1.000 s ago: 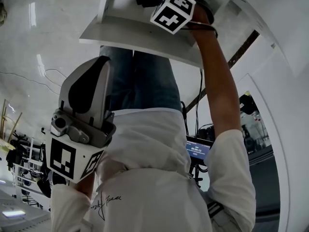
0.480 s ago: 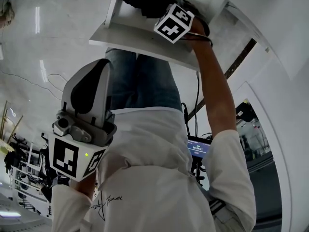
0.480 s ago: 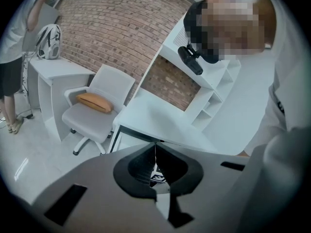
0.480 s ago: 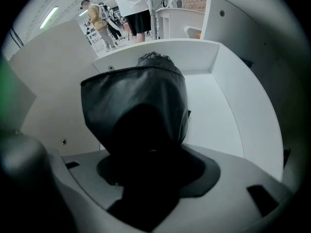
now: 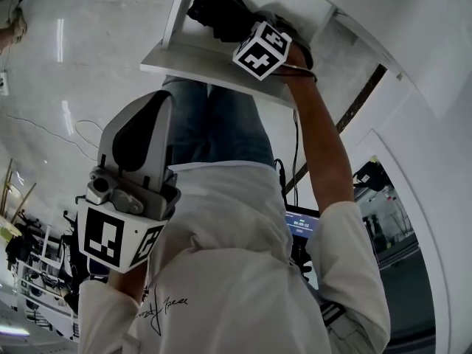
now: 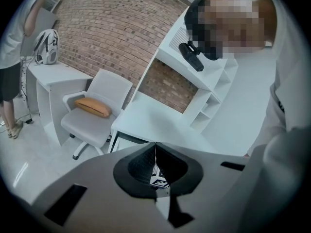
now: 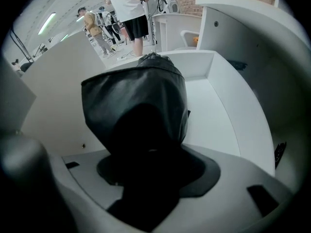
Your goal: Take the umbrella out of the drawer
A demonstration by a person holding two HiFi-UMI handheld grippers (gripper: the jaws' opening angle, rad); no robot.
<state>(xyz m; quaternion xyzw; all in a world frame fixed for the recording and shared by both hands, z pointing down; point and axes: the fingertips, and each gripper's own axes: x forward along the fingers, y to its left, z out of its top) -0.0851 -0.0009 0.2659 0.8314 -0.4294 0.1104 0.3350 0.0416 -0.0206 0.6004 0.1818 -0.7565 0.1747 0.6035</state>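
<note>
The black folded umbrella (image 5: 216,12) (image 7: 138,98) hangs over the open white drawer (image 5: 206,59) (image 7: 221,115). My right gripper (image 5: 237,29) (image 7: 146,152) is shut on it; its marker cube sits by the drawer's front edge in the head view. The umbrella's fabric fills the space between the jaws and hides their tips. My left gripper (image 5: 136,135) (image 6: 155,147) is held low at the left, away from the drawer. Its jaws are shut with nothing between them.
In the left gripper view a white desk (image 6: 146,120), a grey chair (image 6: 92,115) with an orange cushion (image 6: 92,107) and white shelves (image 6: 209,89) stand before a brick wall. People (image 7: 127,8) stand beyond the drawer. A cable (image 5: 299,153) hangs by my right arm.
My right gripper has drawn the umbrella back toward the drawer's front edge, and more of the umbrella shows above the drawer. The left gripper has barely moved.
</note>
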